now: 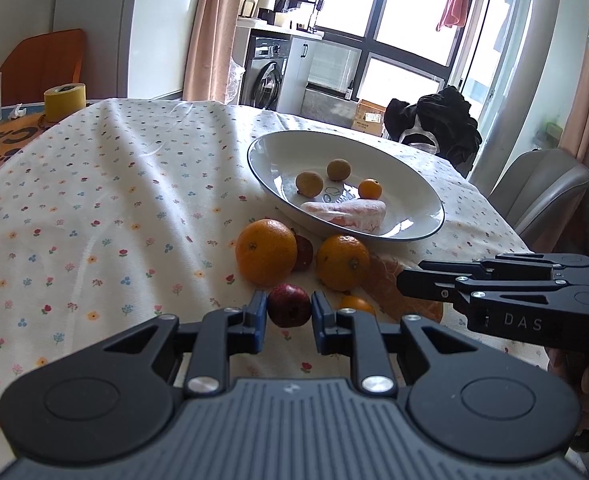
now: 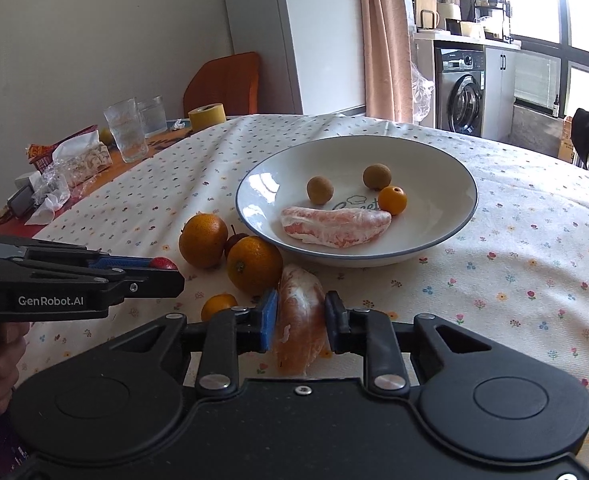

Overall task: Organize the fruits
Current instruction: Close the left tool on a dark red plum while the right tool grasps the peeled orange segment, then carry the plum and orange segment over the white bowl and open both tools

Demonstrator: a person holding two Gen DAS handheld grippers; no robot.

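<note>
A white plate (image 1: 414, 216) (image 2: 446, 236) holds two brown longans (image 1: 338, 169), a small kumquat (image 1: 370, 189) and a peeled pomelo segment (image 1: 346, 212). In front of it lie two oranges (image 1: 266, 256) (image 1: 342, 262), a second red fruit (image 1: 303, 252) and a small kumquat (image 1: 356, 304). My left gripper (image 1: 289, 312) has its pads on both sides of a small red fruit (image 1: 289, 305) on the cloth. My right gripper (image 2: 301, 316) is closed on a second peeled pomelo segment (image 2: 300, 320), resting on the cloth.
The table has a flowered cloth (image 1: 114, 208). At its far left stand glasses (image 2: 128, 130), a yellow tape roll (image 1: 64, 100) and snack wrappers (image 2: 70, 160). A grey chair (image 1: 542, 188) stands right of the table.
</note>
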